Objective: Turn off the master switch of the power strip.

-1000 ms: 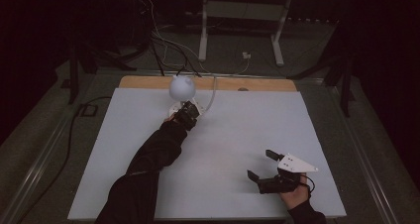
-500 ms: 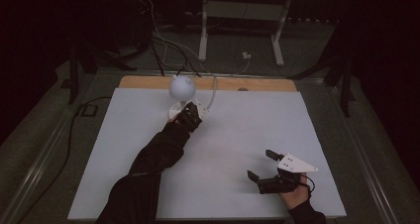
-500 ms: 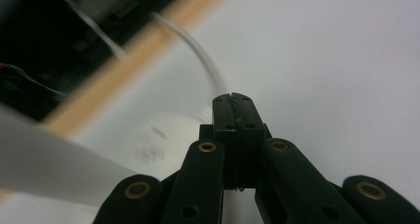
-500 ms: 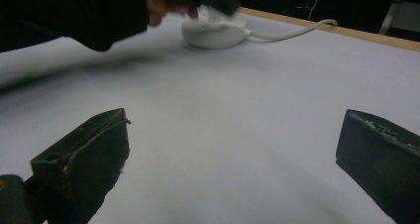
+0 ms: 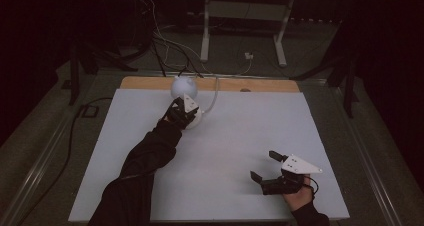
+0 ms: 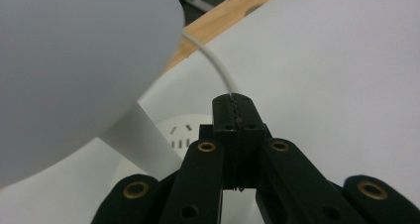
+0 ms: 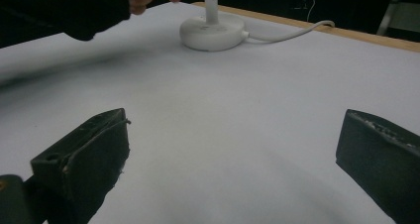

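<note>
Left gripper (image 5: 186, 111), at 11 o'clock on white table (image 5: 250, 131): jaws pressed fully together, nothing seen between them; white cord (image 6: 213, 65) emerges just beyond their tips in left gripper view. Gripper hovers over lamp base (image 7: 212, 31); lamp's round white shade (image 5: 183, 86) just behind it, toward 12, near wooden edge strip (image 5: 260, 85). Cord curves off base toward 1 o'clock. Right gripper (image 5: 265, 167), at 5 o'clock, well apart from lamp: jaws spread wide, empty, above bare tabletop.

Right gripper (image 7: 233, 149) gapes wide over the white table (image 7: 257, 115), lamp base (image 7: 212, 31) beyond.
</note>
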